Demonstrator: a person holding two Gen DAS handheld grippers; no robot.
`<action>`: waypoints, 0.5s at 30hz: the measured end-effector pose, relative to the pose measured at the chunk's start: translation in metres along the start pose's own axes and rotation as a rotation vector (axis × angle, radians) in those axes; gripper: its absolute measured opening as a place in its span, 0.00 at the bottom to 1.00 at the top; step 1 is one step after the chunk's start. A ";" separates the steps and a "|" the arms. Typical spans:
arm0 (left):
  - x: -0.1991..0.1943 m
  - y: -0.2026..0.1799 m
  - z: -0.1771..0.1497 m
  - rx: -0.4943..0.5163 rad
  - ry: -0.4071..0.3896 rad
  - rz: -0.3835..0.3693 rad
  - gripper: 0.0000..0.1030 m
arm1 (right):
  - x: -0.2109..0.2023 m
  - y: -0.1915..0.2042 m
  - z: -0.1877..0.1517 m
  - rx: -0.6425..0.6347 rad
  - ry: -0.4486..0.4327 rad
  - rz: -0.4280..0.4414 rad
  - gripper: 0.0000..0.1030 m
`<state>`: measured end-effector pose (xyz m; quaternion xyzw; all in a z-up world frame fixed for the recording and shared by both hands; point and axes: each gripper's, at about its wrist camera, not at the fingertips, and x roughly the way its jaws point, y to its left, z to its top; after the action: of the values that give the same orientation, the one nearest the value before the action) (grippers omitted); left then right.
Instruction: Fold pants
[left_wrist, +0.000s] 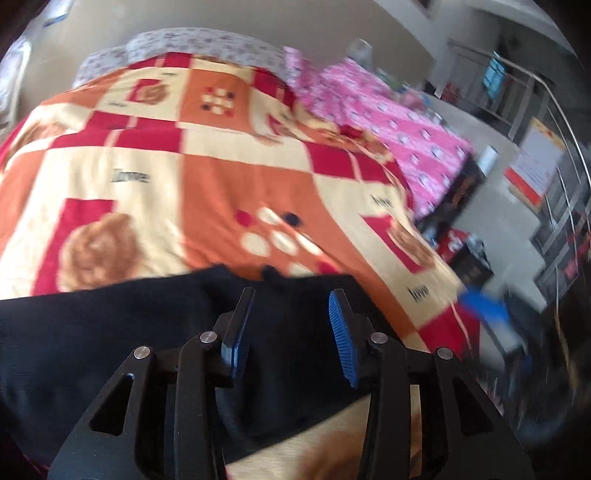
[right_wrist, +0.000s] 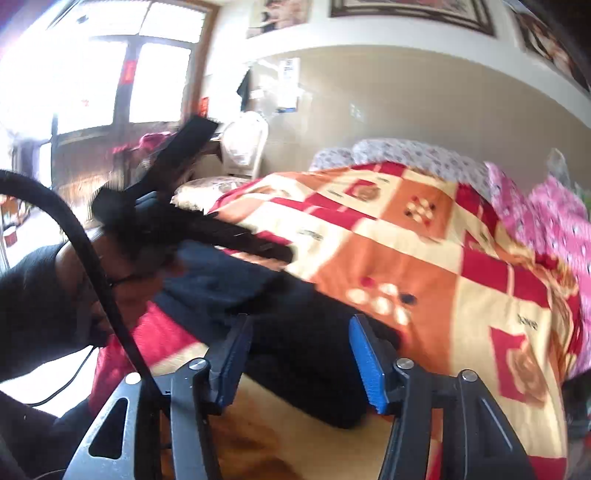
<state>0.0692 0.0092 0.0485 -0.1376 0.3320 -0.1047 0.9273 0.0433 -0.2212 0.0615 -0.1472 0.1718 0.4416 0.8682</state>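
Two hand-held grippers hover over a pair of black pants (left_wrist: 110, 332) lying on a bed, both with their blue-padded fingers spread apart and holding nothing. The pants rest on a patchwork blanket (left_wrist: 207, 177) of red, orange and cream squares, at its near edge. From the left wrist camera, the left gripper (left_wrist: 291, 332) sits directly above the dark cloth, which spreads away to the left. From the right wrist camera, the right gripper (right_wrist: 301, 354) faces a bunched fold of the pants (right_wrist: 295, 332) just ahead of its fingers, with the other gripper (right_wrist: 177, 173) raised in blur at the upper left. A pink quilt (left_wrist: 399, 140) lies beside the blanket, and a bright window (right_wrist: 110, 66) lights the room.
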 end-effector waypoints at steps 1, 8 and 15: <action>0.008 -0.004 -0.007 0.021 0.009 0.025 0.38 | -0.002 -0.019 0.000 0.011 0.002 0.001 0.56; 0.006 0.015 -0.043 -0.100 -0.010 0.065 0.38 | 0.022 -0.104 0.005 -0.103 0.136 0.270 0.56; 0.009 0.009 -0.048 -0.086 -0.035 0.094 0.38 | 0.089 -0.085 -0.006 -0.254 0.294 0.513 0.56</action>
<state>0.0453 0.0058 0.0048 -0.1633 0.3260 -0.0443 0.9301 0.1608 -0.2078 0.0272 -0.2685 0.2705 0.6380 0.6691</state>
